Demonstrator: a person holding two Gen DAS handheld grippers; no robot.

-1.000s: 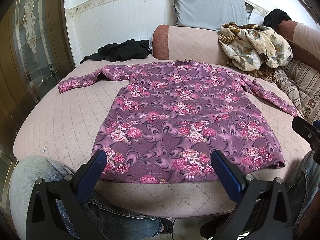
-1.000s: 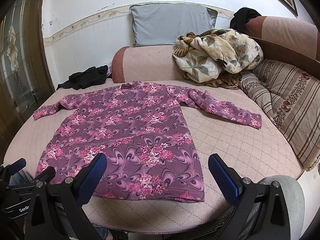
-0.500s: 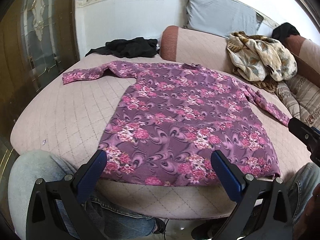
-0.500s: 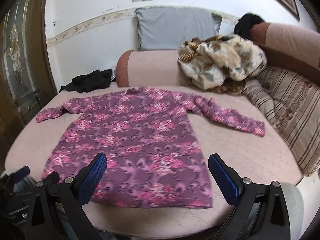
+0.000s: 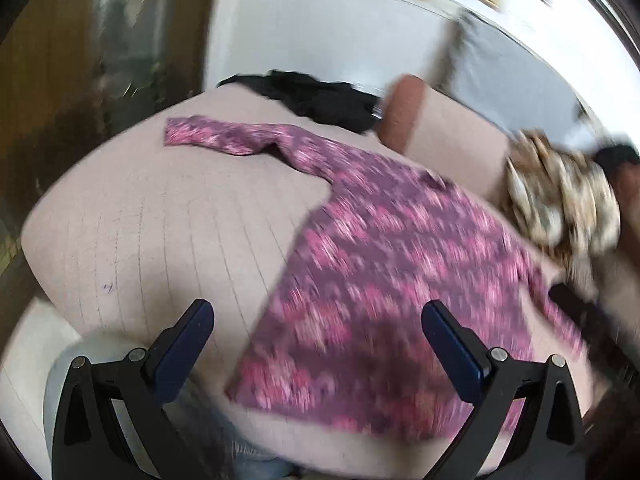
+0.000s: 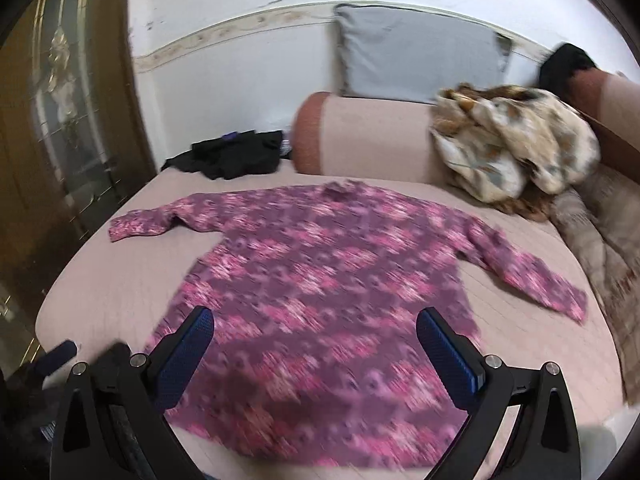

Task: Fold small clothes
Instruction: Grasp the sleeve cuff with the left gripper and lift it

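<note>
I see the round pink quilted bed [image 6: 120,280] with the purple floral long-sleeved top [image 6: 320,280] spread flat on it. My left gripper [image 5: 316,328] and right gripper [image 6: 314,332] both hang over its hem, fingers spread, grasping nothing.

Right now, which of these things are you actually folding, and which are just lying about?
For the job:
- purple-and-pink floral long-sleeved top, spread flat
- left gripper, right gripper, both open

Lying about:
- black crumpled garment
- grey pillow
- beige floral blanket
</note>
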